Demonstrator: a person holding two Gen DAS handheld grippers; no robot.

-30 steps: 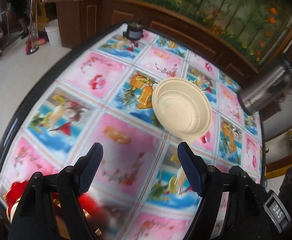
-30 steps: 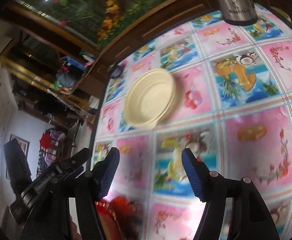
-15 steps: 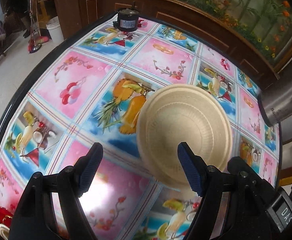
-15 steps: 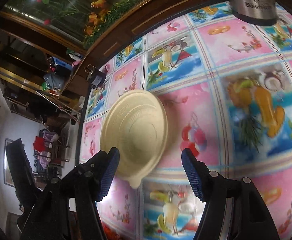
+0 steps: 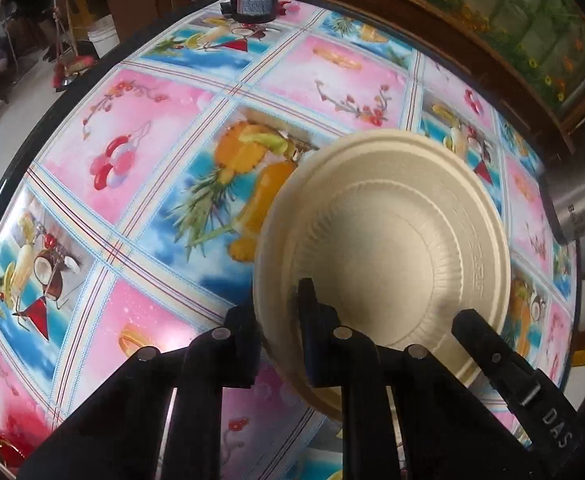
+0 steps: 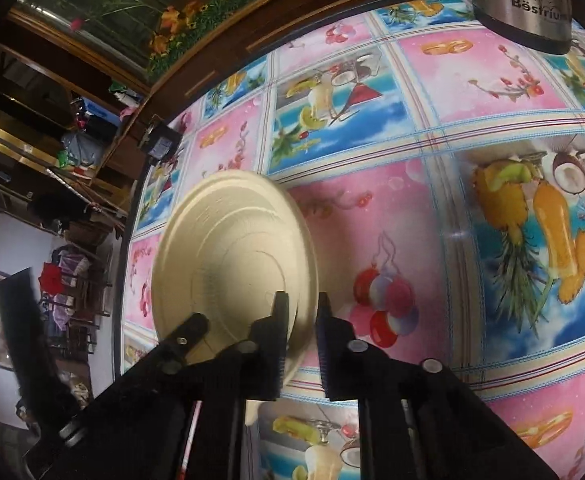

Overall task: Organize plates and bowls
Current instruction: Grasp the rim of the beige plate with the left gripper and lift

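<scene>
Both grippers have dropped toward the desk and swung in on the pale bowl, which filled only a small patch of each view a second ago and now looms large right at the fingertips. At that earlier moment the jaws of both stood spread with nothing between them; now each pair has clamped in. In the left wrist view the left gripper has one finger outside the bowl's near-left rim and the other inside the basin, pinching the wall between them. In the right wrist view the right gripper does the same at the bowl's right-hand edge, one finger over the inside and one outside on the cloth side, jaws pressed onto the thin rim.

By my reading the grasp is made and the bowl, apparently sitting on the patterned cloth near the desk's middle, is ready to be lifted with two hands. No plates or stack show here, so where it should go I cannot tell.

Both grippers point steeply down at the desk, the left more so, meeting the bowl from opposite sides. A steel kettle stands well apart at the far edge.
</scene>
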